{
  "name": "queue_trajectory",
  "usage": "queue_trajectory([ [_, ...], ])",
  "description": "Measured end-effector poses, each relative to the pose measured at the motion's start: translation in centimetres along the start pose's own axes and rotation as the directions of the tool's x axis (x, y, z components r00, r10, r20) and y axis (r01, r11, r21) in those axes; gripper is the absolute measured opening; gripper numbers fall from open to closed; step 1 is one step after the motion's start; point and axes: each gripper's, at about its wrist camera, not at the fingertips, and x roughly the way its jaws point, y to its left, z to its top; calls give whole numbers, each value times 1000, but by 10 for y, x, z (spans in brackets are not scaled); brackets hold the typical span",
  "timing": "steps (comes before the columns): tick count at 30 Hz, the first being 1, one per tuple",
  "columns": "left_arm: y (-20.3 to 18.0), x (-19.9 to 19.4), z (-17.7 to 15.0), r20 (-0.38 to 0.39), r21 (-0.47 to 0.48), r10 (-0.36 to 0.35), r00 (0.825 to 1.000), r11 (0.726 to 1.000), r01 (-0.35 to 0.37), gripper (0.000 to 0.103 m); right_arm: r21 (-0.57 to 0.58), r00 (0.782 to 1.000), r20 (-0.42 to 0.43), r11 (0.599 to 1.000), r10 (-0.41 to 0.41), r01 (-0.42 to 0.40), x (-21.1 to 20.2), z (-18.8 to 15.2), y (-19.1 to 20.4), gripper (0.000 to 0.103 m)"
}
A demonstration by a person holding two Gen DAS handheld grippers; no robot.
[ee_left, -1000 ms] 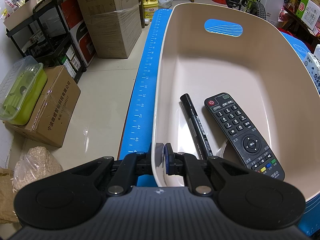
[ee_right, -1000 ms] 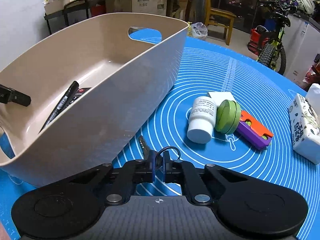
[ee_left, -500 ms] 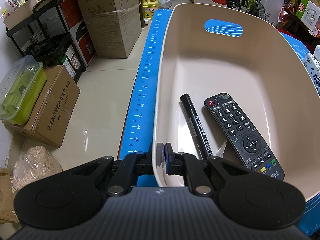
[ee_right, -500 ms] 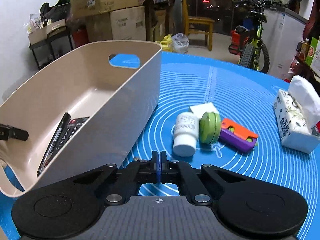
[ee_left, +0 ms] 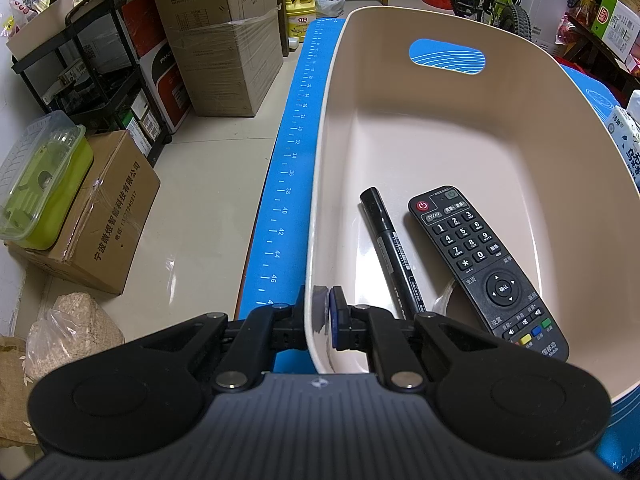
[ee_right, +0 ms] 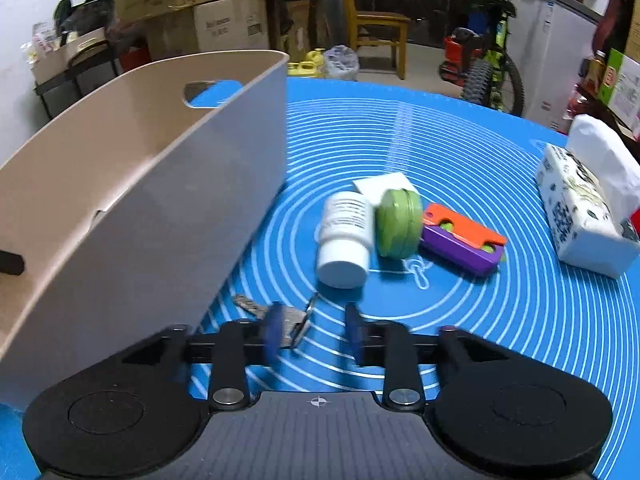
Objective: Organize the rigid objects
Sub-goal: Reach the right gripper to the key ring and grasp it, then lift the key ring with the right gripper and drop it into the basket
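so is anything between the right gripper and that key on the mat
Nothing visible. The key lies on the blue mat right at the opening right gripper, beside its left finger. The white bottle sits beyond it.

Keys (ee_right: 280, 318) are seen on the blue mat (ee_right: 500, 340) between the opening jaws of the right gripper (ee_right: 314, 330), beside the beige bin (ee_right: 160, 200)

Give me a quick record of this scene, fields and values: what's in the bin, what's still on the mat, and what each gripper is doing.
bin contents: pen, remote
bin: beige, on blue mat
on mat: keys, white bottle, green tin, orange-purple toy, tissue pack
left gripper: shut on bin rim
right gripper: jaws opening, keys by its left pad, not gripped
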Motion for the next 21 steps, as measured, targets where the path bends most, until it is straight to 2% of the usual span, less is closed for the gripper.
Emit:
queue_trajectory([
  [4,0,0,0,0,0,1,1000,1000,-1,13,1,1000,6,1000,3,-3,5,-3,-3,52],
  [5,0,0,0,0,1,1,1000,1000,-1,13,4,1000,5,1000,13,-13,8,-3,-3,47],
  [6,0,0,0,0,0,1,1000,1000,-1,13,8,1000,0,1000,24,-24,11,-3,-4,38],
  [10,-1,0,1,0,-2,-2,1000,1000,2,14,57,1000,3,998,31,-31,14,-2,-8,33],
  [14,-1,1,2,2,-4,4,1000,1000,-4,18,45,1000,-16,999,11,-10,10,-3,-6,34],
  [21,1,2,2,2,-5,2,1000,1000,-2,19,119,997,-16,990,73,-71,8,-3,-9,37],
])
